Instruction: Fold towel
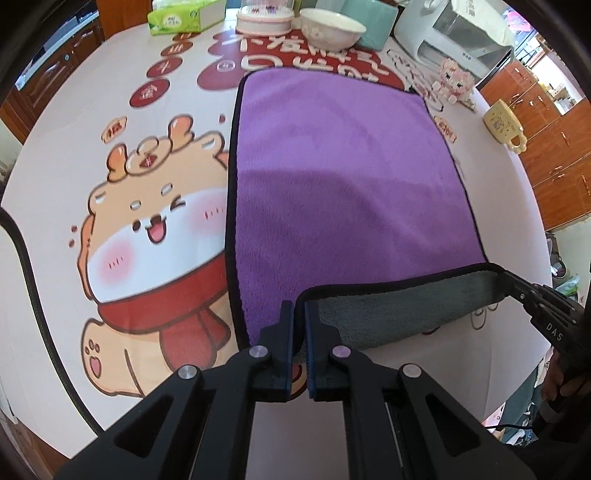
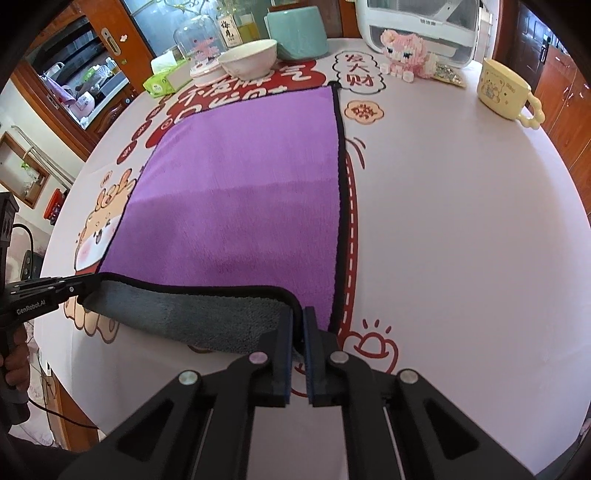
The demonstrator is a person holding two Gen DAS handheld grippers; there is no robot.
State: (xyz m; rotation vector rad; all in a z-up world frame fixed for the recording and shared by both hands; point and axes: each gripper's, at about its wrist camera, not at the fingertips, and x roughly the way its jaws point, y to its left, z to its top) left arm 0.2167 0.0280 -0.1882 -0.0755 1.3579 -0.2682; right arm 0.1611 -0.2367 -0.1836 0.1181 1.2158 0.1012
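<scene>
A purple towel [image 1: 332,177] with a black hem and a grey underside lies flat on the round table; it also shows in the right wrist view [image 2: 240,199]. My left gripper [image 1: 298,314] is shut on the towel's near left corner. My right gripper [image 2: 299,317] is shut on the near right corner; it also shows in the left wrist view [image 1: 517,291]. The left gripper shows in the right wrist view [image 2: 79,286]. Between them the near edge is lifted off the table, its grey underside [image 2: 192,314] facing me.
A cartoon-printed tablecloth [image 1: 155,229] covers the table. At the far side stand a white bowl [image 2: 249,59], a green tissue box [image 1: 184,16], a teal container [image 2: 297,33], a white appliance [image 2: 417,26], a pink block figure [image 2: 404,55] and a yellow mug [image 2: 504,90].
</scene>
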